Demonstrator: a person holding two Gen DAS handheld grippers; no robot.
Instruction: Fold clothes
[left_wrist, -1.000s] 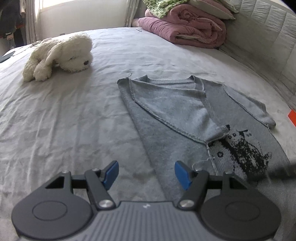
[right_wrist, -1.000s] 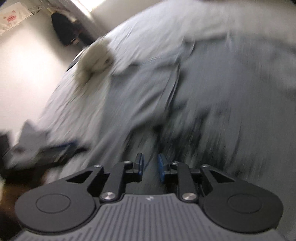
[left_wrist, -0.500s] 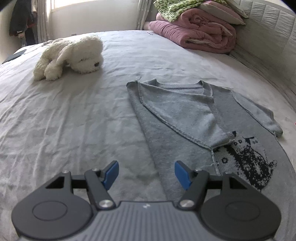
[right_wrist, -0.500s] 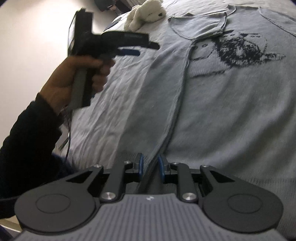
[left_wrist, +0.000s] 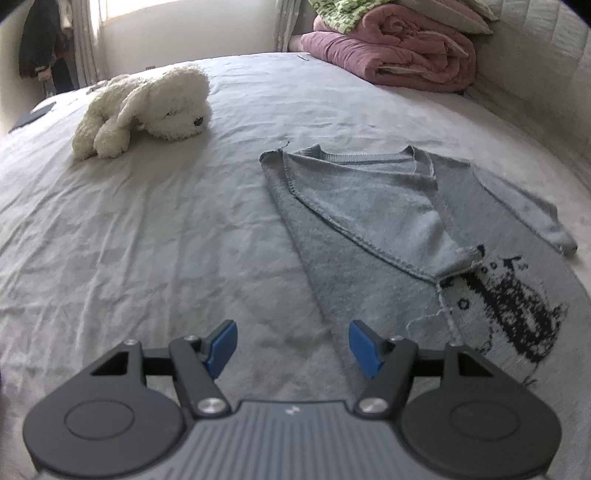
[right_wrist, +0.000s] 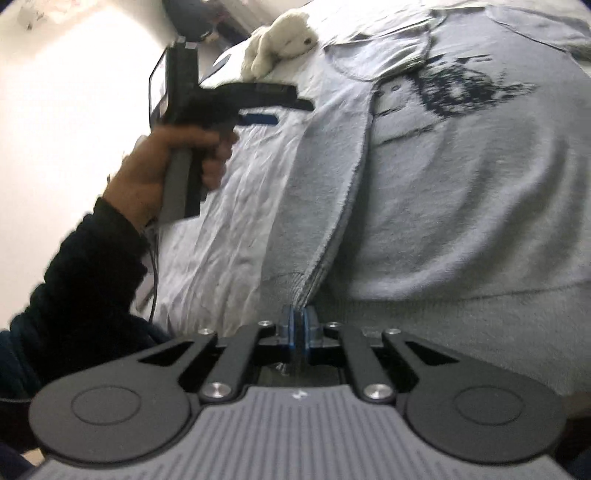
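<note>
A grey knit sweater (left_wrist: 369, 229) with a dark animal print lies on the bed, its left side and sleeve folded over the front. It also shows in the right wrist view (right_wrist: 461, 184). My left gripper (left_wrist: 291, 349) is open and empty, hovering over the sheet just beside the sweater's folded left edge. It also shows from the side in the right wrist view (right_wrist: 258, 107), held above the bed. My right gripper (right_wrist: 297, 321) is shut on the sweater's ribbed bottom hem at the folded edge.
A white plush dog (left_wrist: 147, 107) lies at the far left of the bed. Folded pink quilts (left_wrist: 399, 55) are stacked at the head, by a padded headboard (left_wrist: 546, 66). Wrinkled grey sheet (left_wrist: 129, 240) spreads left of the sweater.
My right gripper has swung down to the sweater's bottom hem and closed fully on it. My left gripper stayed open and drew slightly nearer the sweater.
</note>
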